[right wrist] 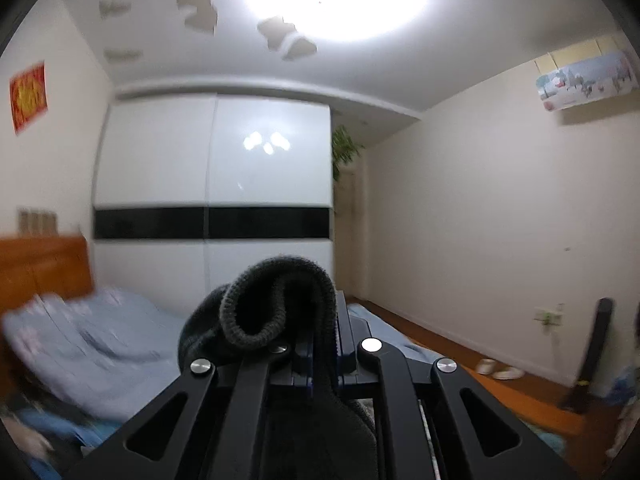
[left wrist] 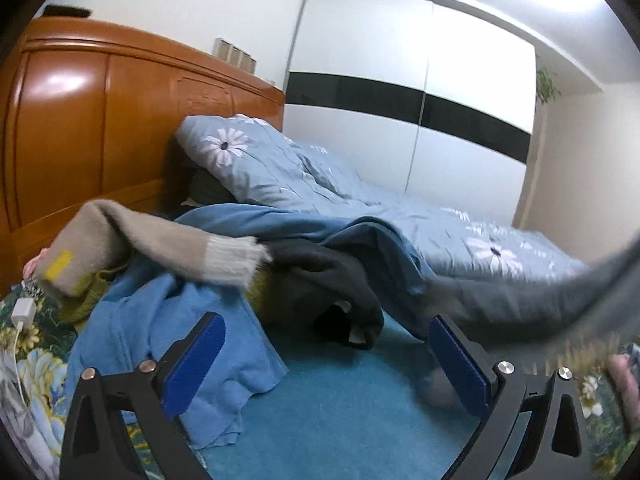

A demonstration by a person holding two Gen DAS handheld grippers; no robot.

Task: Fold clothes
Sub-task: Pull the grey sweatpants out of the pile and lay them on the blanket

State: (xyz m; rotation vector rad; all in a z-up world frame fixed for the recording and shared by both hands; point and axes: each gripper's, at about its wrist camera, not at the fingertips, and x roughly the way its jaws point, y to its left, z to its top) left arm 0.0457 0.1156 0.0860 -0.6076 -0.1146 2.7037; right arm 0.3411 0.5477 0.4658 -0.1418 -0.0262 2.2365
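the left tool [left wrist: 324,356] is nearest in its view, its two blue-padded fingers [left wrist: 196,364] spread wide apart with nothing between them, held low over a teal blanket [left wrist: 340,408] on the bed. just past the fingers lies a heap of clothes: a light blue garment [left wrist: 160,328] on the near left, a dark grey garment [left wrist: 328,276] in the middle, and a darker blue cloth [left wrist: 360,232] draped over the top. a beige sweater sleeve [left wrist: 160,240] with a pale cuff lies across the heap from the left. on the right a blurred grey garment [left wrist: 540,300] stretches up and out of the frame. a white charger [left wrist: 24,310] rests on the floral sheet at the near left. farther back lie a blue flowered quilt [left wrist: 280,168], the wooden headboard [left wrist: 100,120] on the left and a white wardrobe [left wrist: 400,80] with a black band.

in the right view the right tool [right wrist: 320,344] is pressed together on a dark knit garment [right wrist: 276,300], whose ribbed edge curls above the fingers, lifted well above the bed. slippers [right wrist: 498,369] sit on the floor at the far right.
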